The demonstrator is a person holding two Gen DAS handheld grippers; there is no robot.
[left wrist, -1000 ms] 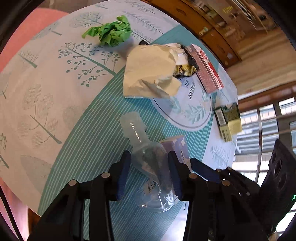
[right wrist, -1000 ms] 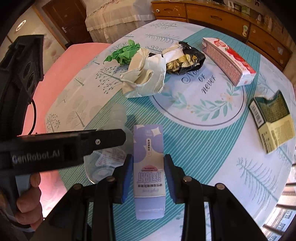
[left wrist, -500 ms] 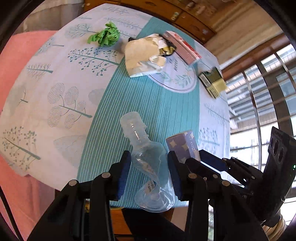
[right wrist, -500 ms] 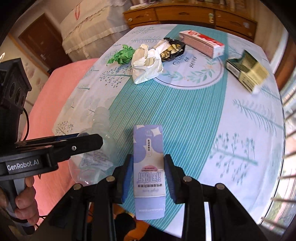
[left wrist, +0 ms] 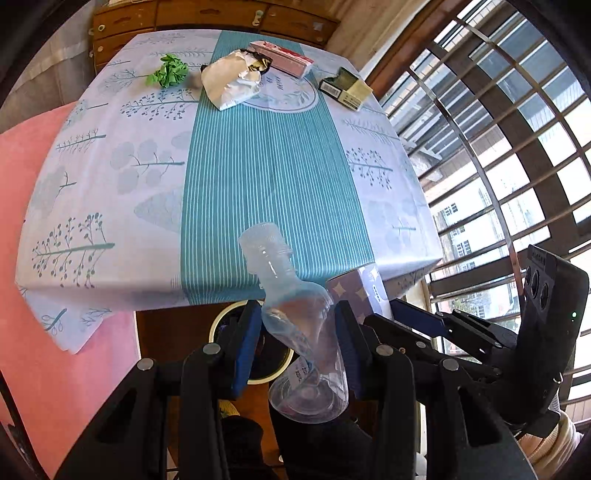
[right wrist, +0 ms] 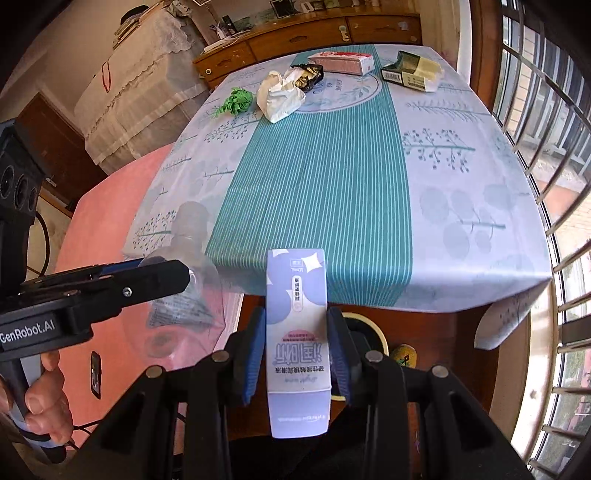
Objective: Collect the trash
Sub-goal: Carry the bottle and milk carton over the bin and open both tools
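Note:
My left gripper (left wrist: 297,332) is shut on a clear crumpled plastic bottle (left wrist: 295,321), held off the table's near edge. My right gripper (right wrist: 296,339) is shut on a small purple and white carton (right wrist: 296,332), also past that edge. Below both, a round bin with a cream rim (left wrist: 221,325) (right wrist: 376,332) stands on the floor, mostly hidden. On the far end of the tablecloth (left wrist: 266,162) lie a green paper wad (left wrist: 170,74), a white crumpled bag (left wrist: 232,83), a dark wrapper (right wrist: 308,75), a pink box (left wrist: 282,62) and a dark green and cream pack (left wrist: 345,88).
A barred window (left wrist: 498,166) runs along the right. A wooden cabinet (left wrist: 207,18) stands behind the table, and pink fabric (left wrist: 26,166) lies to its left. A hand (right wrist: 44,402) grips the left tool's handle. A small yellow object (right wrist: 404,354) lies on the floor by the bin.
Both grippers have pulled back from over the table to beyond its near edge, carrying the bottle and the carton, and rolled. The floor bin has come into view below them.

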